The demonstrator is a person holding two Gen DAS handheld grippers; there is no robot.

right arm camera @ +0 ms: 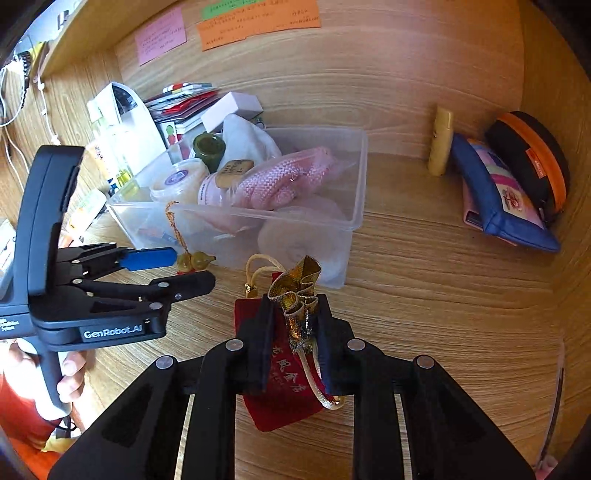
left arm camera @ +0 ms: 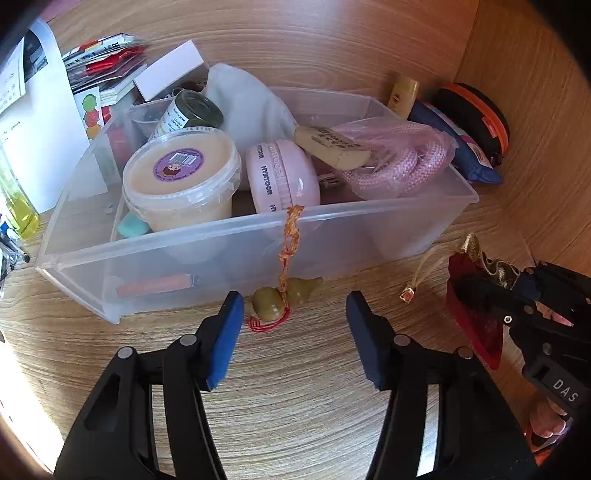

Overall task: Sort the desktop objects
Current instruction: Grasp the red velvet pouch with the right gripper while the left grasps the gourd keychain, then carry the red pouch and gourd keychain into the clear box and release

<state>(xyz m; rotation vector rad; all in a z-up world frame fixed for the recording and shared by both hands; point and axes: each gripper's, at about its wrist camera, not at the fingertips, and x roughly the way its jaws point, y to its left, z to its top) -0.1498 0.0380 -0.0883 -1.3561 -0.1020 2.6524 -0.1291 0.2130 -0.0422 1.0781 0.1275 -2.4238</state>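
Observation:
A clear plastic bin (left arm camera: 369,221) (right arm camera: 354,218) stands on the wooden desk, filled with a cream tub (left arm camera: 181,173), a pink round case (left arm camera: 284,177), pink rope (left arm camera: 402,158) and other items. An olive gourd charm (left arm camera: 284,299) (right arm camera: 195,260) hangs by its orange cord over the bin's front wall and rests on the desk. My left gripper (left arm camera: 295,332) (right arm camera: 188,266) is open, its fingers on either side of the charm. My right gripper (right arm camera: 293,321) is shut on the gold neck of a red drawstring pouch (right arm camera: 280,376) (left arm camera: 476,314), held just in front of the bin.
A blue pouch (right arm camera: 495,199), an orange-rimmed black case (right arm camera: 532,162) and a yellow tube (right arm camera: 441,140) lean in the right back corner. Papers and a white box (left arm camera: 170,70) are stacked behind the bin on the left. Sticky notes (right arm camera: 258,22) hang on the back wall.

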